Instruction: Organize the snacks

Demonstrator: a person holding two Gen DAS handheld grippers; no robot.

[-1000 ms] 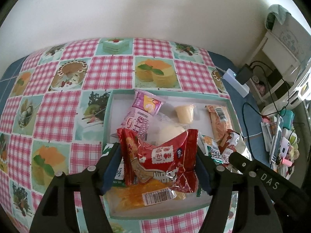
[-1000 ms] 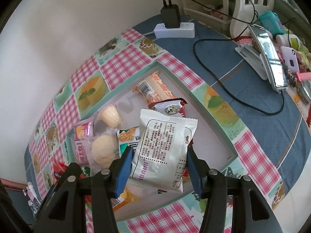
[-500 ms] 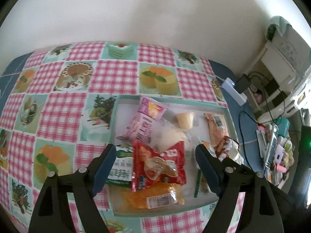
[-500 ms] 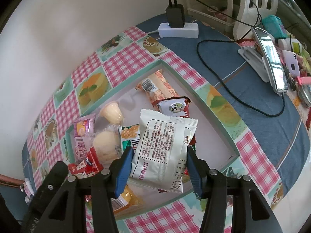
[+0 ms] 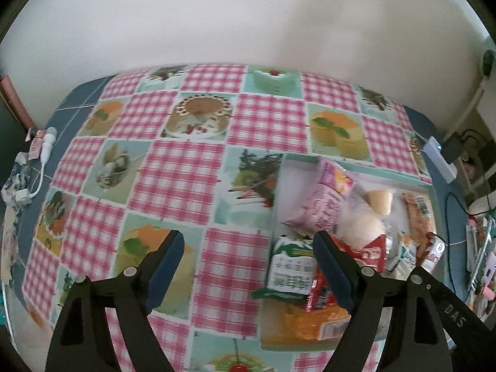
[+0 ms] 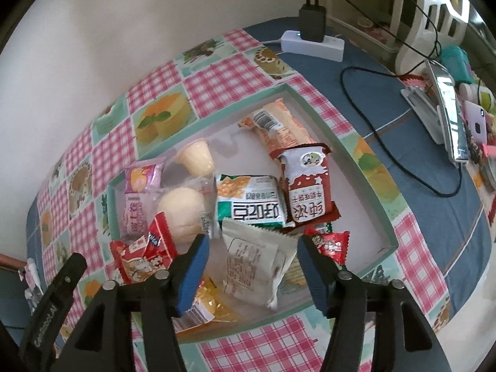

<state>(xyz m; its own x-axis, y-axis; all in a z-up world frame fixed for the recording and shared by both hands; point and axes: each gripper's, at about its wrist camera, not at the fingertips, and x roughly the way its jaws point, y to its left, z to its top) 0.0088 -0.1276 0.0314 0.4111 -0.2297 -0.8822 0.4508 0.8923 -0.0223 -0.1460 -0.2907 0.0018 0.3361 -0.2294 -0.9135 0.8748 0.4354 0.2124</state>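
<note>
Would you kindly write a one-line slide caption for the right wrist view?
Open right gripper poised above a white snack packet lying in the teal-rimmed tray crowded with snacks.

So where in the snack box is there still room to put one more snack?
The bare floor of the box shows along its right wall, beside the red milk-carton packet, and in the far corner between the jelly cup and the orange wrapper. The near left side is crowded: packets overlap under the open right gripper.

A checkered tablecloth (image 5: 186,170) carries a teal tray (image 6: 369,173) and power strip (image 6: 313,46).
</note>
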